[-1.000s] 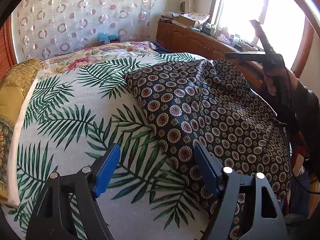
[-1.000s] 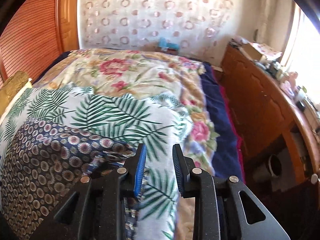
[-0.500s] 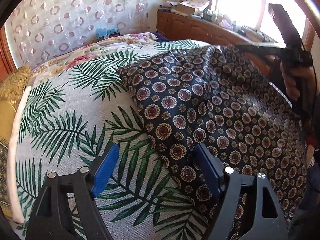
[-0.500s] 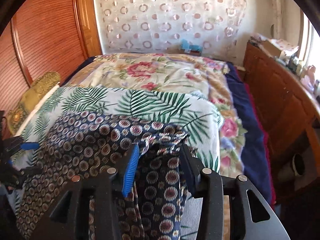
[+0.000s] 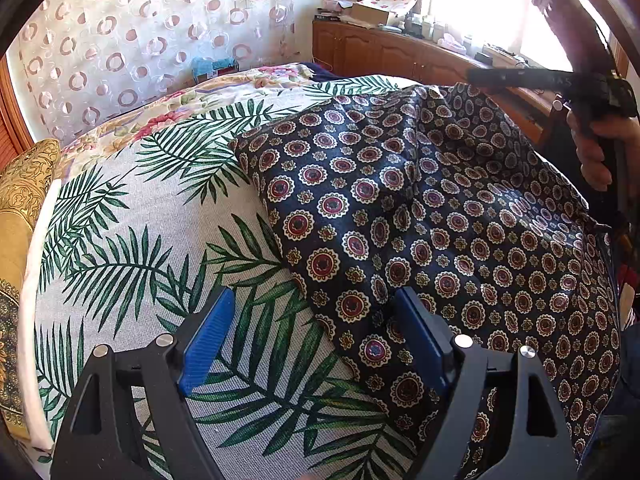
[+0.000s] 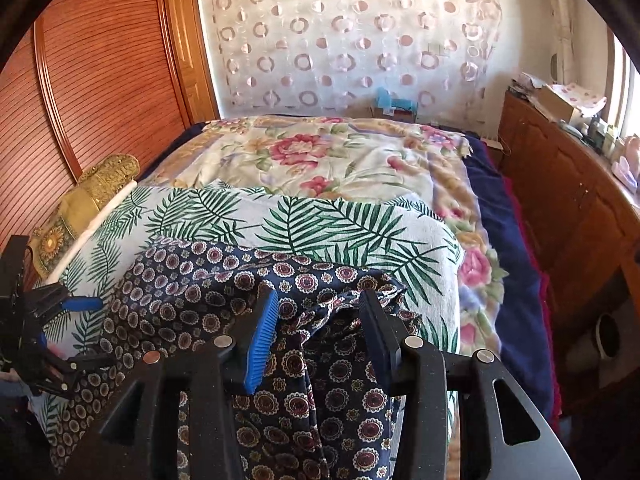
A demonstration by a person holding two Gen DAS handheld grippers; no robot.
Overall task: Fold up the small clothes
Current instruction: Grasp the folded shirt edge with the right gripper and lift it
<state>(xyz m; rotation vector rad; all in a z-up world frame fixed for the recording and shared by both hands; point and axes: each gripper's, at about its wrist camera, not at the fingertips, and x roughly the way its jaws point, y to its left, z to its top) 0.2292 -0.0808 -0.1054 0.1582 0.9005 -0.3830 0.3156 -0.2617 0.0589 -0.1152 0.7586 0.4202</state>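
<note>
Dark navy cloth (image 5: 420,216) w/ round medallion print lies spread on the bed, on top of a palm-leaf sheet (image 5: 132,216). It covers the right & near part of that sheet; its left edge runs diagonally from far-centre toward the near side. Far right corner of the cloth is bunched and creased, rest fairly flat. Near edge drapes over the bed's near side.

Left gripper (image 5: 316,340): jaws wide open, blue pads well apart, straddling the cloth's left edge. Left pad sits over bare palm-leaf sheet, right pad over the cloth. Pads aren't pressing on the cloth; can't tell if the tips touch it.

Right gripper (image 6: 320,320): jaws have just been opening and now stand partly open, w/ the crumpled corner of the cloth (image 6: 320,292) lying between and under the pads. No pinch visible, fabric looks loose there. In the left wrist view the same gripper shows at far right, black, held by a hand (image 5: 600,148) above the cloth's far right corner.

Beyond the palm-leaf sheet: floral blanket (image 6: 320,156) toward the far wall, gold pillow (image 5: 20,200) on the left, wooden cabinet (image 6: 568,200) along the right w/ clutter on top, curtain w/ ring pattern (image 6: 340,40) at the back.
</note>
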